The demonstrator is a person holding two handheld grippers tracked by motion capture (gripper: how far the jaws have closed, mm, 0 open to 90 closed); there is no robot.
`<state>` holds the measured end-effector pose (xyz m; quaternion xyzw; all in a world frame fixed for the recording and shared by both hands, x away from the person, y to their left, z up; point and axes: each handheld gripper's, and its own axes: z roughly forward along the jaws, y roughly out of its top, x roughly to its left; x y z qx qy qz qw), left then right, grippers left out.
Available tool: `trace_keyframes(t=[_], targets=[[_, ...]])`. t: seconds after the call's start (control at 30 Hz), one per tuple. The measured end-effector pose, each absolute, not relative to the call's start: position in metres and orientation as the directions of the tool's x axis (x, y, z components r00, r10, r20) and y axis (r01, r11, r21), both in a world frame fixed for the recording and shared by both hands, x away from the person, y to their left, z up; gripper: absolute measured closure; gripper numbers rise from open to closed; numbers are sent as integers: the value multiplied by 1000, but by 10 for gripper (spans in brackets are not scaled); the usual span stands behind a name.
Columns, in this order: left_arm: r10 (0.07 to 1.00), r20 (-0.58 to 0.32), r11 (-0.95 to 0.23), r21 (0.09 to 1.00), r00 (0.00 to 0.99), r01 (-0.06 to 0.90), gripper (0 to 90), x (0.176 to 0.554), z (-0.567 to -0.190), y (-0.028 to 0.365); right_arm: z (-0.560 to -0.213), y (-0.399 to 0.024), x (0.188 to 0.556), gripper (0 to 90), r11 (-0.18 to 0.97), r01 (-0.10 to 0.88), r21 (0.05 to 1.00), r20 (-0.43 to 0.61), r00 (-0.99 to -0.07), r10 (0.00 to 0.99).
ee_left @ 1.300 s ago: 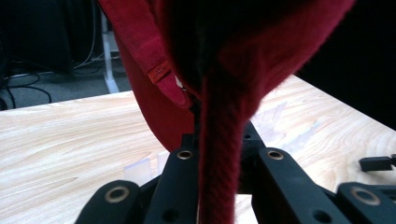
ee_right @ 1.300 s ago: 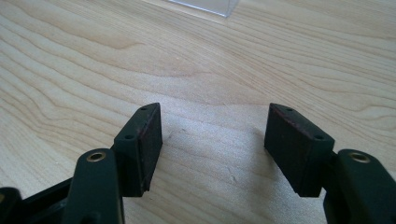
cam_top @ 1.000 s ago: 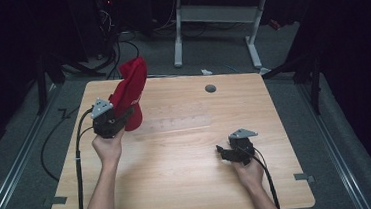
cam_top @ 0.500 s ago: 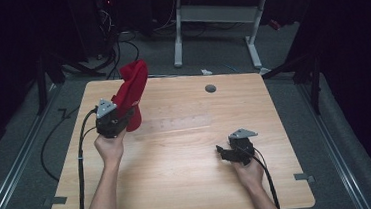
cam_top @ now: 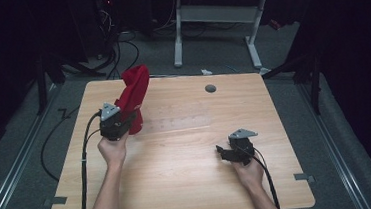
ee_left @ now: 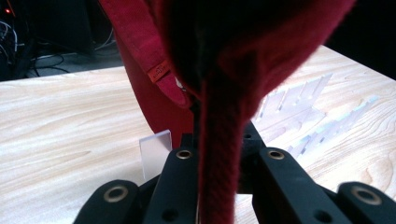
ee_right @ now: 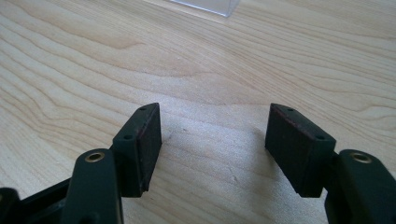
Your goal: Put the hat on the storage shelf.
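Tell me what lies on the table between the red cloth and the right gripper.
In the high view, a clear plastic rack beside the red cloth, then bare wooden table up to the right gripper.

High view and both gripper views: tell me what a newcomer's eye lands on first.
The red cloth stands out first: it is held up over the far left part of the wooden table, pinched in the shut left gripper. Next is the right gripper, open with nothing between its jaws, low over the table's near right part. A clear plastic rack sits on the wood beside the cloth, faint against the grain.
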<state>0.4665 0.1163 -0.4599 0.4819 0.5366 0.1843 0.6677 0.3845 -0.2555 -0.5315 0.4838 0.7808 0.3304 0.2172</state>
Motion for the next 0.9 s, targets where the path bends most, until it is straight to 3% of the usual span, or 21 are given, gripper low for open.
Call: trace_keyframes(t=[0.5, 0.7, 0.77, 0.9], targets=[[745, -576, 487, 814, 336, 315, 784, 456, -469, 120, -531, -255, 384, 364, 313, 613, 725, -18, -437, 899], [752, -582, 488, 808, 311, 331, 706, 452, -473, 123, -531, -255, 384, 364, 312, 614, 725, -17, -437, 899], [768, -560, 466, 821, 309, 331, 608, 449, -472, 122, -531, -256, 385, 364, 315, 612, 725, -20, -439, 898], [771, -559, 464, 821, 304, 332, 492, 447, -470, 122, -531, -256, 385, 363, 316, 611, 726, -21, -440, 898]])
